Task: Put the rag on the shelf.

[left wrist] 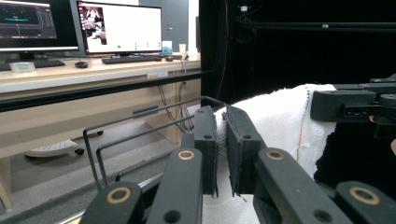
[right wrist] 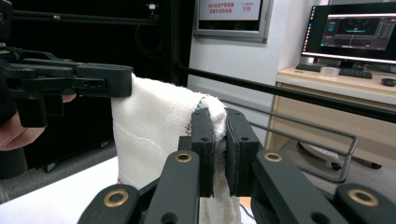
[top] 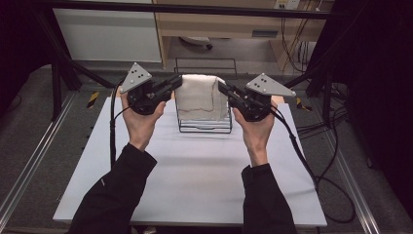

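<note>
in the high view, a white towel [top: 200, 96] hangs over a black wire rack [top: 204, 127] at the far middle of a white table [top: 195, 175]. the left gripper [top: 176, 85] meets the towel's upper left corner and the right gripper [top: 222, 89] its upper right corner, each held in a hand rising from a dark sleeve.

in the left gripper view, the jaws are pressed together on a fold of the towel [left wrist: 280, 116] at its top edge, with the rack's wire loops [left wrist: 140, 135] just beyond. the other gripper grips the far corner.

in the right gripper view, the jaws are likewise clamped on a bunched corner of the towel [right wrist: 154, 126].

the risk, as i judge it: both bites look shallow, so an uneven lift could tug one corner free, or the cloth could snag a wire and drag the light rack along.
</note>
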